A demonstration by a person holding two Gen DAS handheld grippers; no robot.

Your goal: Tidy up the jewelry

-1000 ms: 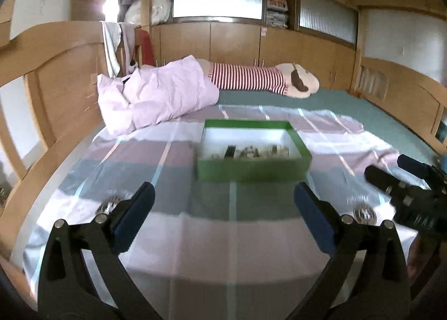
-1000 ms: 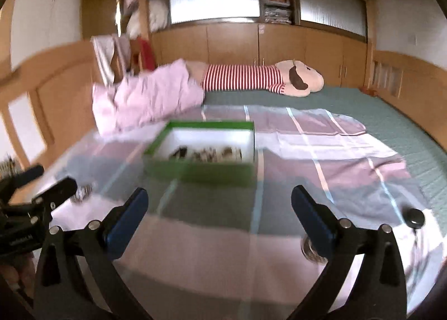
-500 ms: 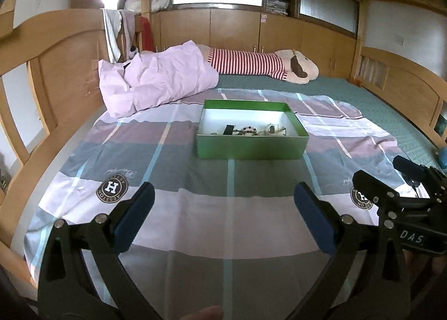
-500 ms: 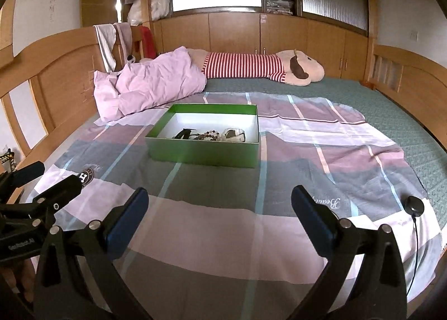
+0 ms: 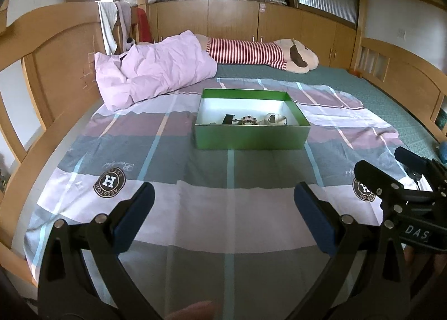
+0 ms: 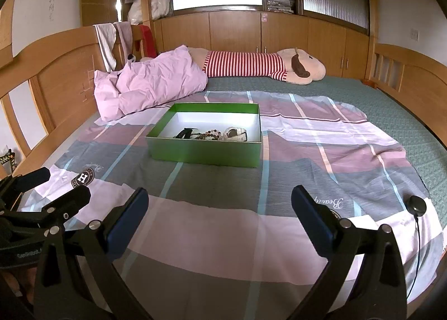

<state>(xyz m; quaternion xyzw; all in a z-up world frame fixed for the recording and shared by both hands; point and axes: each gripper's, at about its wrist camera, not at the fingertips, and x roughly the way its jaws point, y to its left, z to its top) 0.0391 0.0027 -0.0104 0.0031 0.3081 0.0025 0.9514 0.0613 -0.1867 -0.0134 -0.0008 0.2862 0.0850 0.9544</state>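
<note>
In the left wrist view, the left gripper (image 5: 223, 209) is held with its jaws wide apart and nothing between them, above a striped bedsheet (image 5: 223, 225). A green box (image 5: 251, 140) is seen well ahead; the jewelry (image 5: 252, 119) lies heaped against its near wall.

In the right wrist view, the right gripper (image 6: 219, 215) is likewise spread and empty. A bead bracelet (image 6: 211, 133) can be made out. The pieces are judged light, limp and easily tangled; one strand is best pinched at its exposed loop.

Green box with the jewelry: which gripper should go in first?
Probably the left gripper: the green box lies straight ahead of it. From the right gripper it sits off to the left. Both are open and empty.
</note>
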